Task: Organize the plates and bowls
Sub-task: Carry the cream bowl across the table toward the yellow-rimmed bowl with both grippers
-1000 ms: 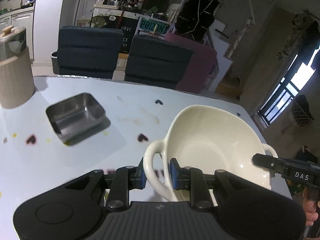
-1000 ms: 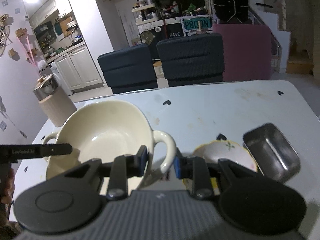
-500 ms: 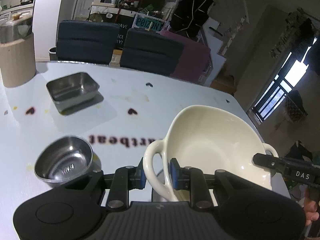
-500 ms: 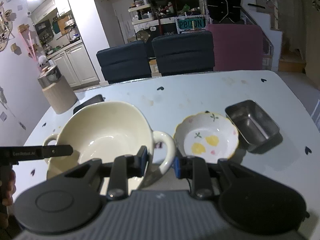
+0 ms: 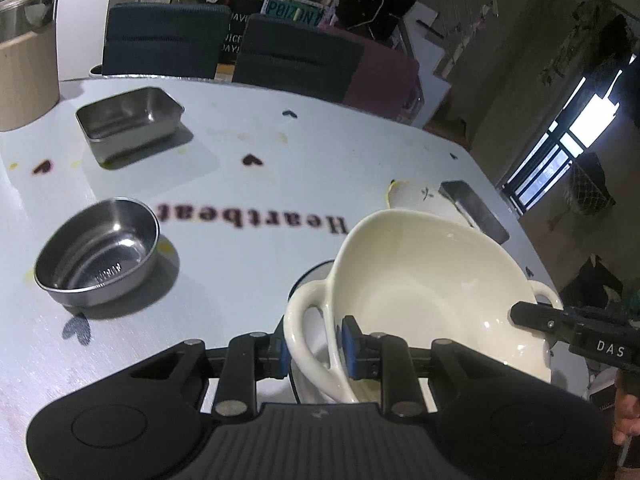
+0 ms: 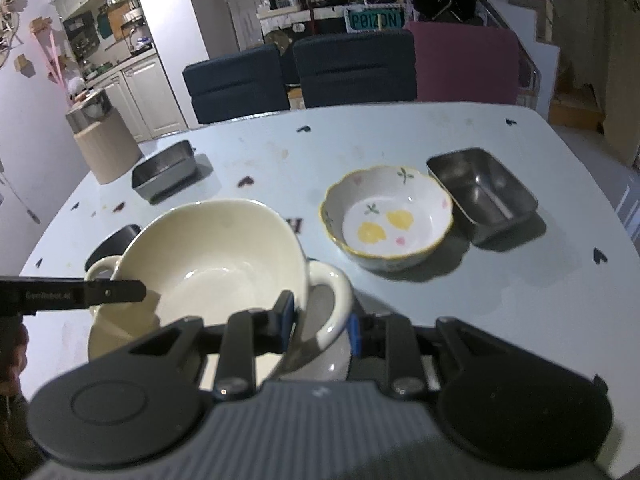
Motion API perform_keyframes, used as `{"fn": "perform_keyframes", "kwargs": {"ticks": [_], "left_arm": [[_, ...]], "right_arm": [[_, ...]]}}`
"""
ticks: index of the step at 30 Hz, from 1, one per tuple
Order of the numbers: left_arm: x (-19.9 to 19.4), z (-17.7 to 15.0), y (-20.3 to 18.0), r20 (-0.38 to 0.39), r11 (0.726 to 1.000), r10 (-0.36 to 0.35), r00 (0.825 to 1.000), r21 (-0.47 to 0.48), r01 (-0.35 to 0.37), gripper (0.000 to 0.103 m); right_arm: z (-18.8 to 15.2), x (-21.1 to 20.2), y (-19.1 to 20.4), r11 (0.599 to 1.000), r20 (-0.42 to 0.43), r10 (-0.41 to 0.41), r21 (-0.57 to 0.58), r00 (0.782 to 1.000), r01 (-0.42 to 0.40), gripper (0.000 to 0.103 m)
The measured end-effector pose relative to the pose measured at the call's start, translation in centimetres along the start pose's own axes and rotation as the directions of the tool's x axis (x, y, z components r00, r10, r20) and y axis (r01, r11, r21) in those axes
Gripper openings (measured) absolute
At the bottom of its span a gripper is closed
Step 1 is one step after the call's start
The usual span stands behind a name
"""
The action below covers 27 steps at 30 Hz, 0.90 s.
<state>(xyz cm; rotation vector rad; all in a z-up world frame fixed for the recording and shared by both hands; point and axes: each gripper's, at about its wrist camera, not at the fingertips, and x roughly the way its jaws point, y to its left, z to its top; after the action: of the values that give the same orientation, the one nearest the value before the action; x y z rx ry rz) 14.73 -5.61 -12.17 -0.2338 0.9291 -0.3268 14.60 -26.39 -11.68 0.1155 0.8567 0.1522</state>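
Observation:
A cream bowl [image 5: 420, 280] [image 6: 216, 256] with two loop handles hangs low over the table, tilted slightly. My left gripper [image 5: 314, 350] is shut on its left handle [image 5: 304, 332]. On the opposite side, my right gripper [image 6: 320, 326] is shut on the right handle [image 6: 336, 296]. Part of a pale dish [image 5: 308, 278] shows directly under the bowl. A floral bowl [image 6: 386, 220] sits to the right, with a round steel bowl [image 5: 96, 252] to the left.
One rectangular steel tray [image 5: 128, 120] lies at the far left and another [image 6: 480, 192] beside the floral bowl. A beige canister [image 6: 104, 148] stands at the table's far left corner. Dark chairs [image 6: 352, 68] line the far edge. A hand [image 5: 624, 412] holds the right gripper.
Both grippers have carried the cream bowl back toward the near side and lower over the table. The round steel bowl and the whole floral bowl have come into view.

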Motion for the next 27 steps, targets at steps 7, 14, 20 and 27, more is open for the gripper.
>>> {"fn": "perform_keyframes", "kwargs": {"ticks": [7, 14, 20, 27], "left_arm": [[1.5, -0.5, 0.2, -0.033, 1.0, 0.016, 0.999, 0.001, -0.016, 0.03], [2.6, -0.8, 1.5, -0.055, 1.0, 0.014, 0.998, -0.024, -0.015, 0.031], [3.7, -1.2, 2.4, -0.08, 0.998, -0.01, 0.997, -0.069, 0.005, 0.031], [4.6, -1.3, 2.6, -0.09, 0.997, -0.025, 0.996, -0.082, 0.018, 0.031]], "right_arm": [[-0.3, 1.2, 0.4, 0.999, -0.034, -0.031, -0.033, 0.999, 0.03, 0.032], [-0.6, 2.1, 1.1, 0.997, -0.061, -0.052, -0.06, 0.997, 0.048, 0.032], [-0.3, 2.9, 1.5, 0.994, -0.087, -0.075, -0.084, 0.993, 0.068, 0.032], [-0.2, 3.4, 1.7, 0.992, -0.103, -0.095, -0.092, 0.99, 0.086, 0.032]]}}
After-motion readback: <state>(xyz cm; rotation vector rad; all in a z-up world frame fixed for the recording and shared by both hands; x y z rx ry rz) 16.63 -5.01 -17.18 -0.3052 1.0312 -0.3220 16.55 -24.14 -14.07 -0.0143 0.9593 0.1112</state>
